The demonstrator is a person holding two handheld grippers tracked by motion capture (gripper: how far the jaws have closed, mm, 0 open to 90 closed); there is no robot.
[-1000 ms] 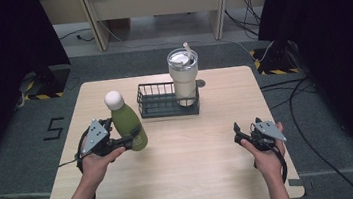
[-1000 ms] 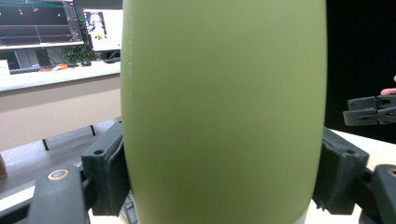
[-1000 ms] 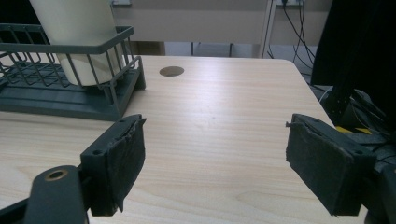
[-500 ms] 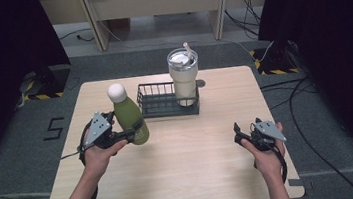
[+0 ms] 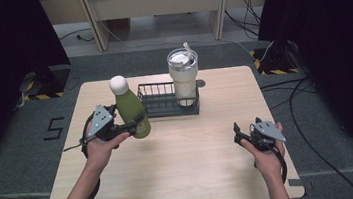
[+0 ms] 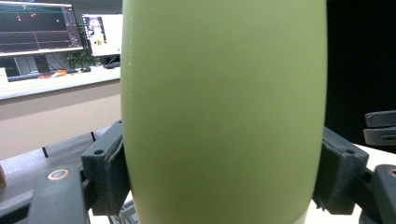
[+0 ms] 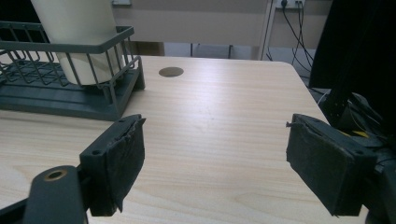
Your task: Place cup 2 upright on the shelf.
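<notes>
A green bottle (image 5: 133, 115) with a white round cap (image 5: 119, 84) is held just left of the black wire basket (image 5: 158, 109), tilted a little with its cap leaning left. My left gripper (image 5: 135, 127) is shut on its lower body. In the left gripper view the bottle (image 6: 224, 112) sits between the jaws, with the pads (image 6: 109, 168) pressed on both sides. My right gripper (image 5: 242, 140) rests low at the table's front right. In its own view the right gripper (image 7: 215, 163) stands open, with bare tabletop between the jaws.
A cream tumbler (image 5: 184, 76) with a lid and straw stands in the right end of the basket, whose rim (image 7: 70, 46) and the tumbler (image 7: 79, 28) also appear in the right gripper view. A round cable hole (image 5: 200, 83) lies behind the basket. The wooden table (image 5: 182, 169) stretches between both hands.
My left hand has carried the green bottle up and to the right, closer to the basket. The right hand has stayed where it was.
</notes>
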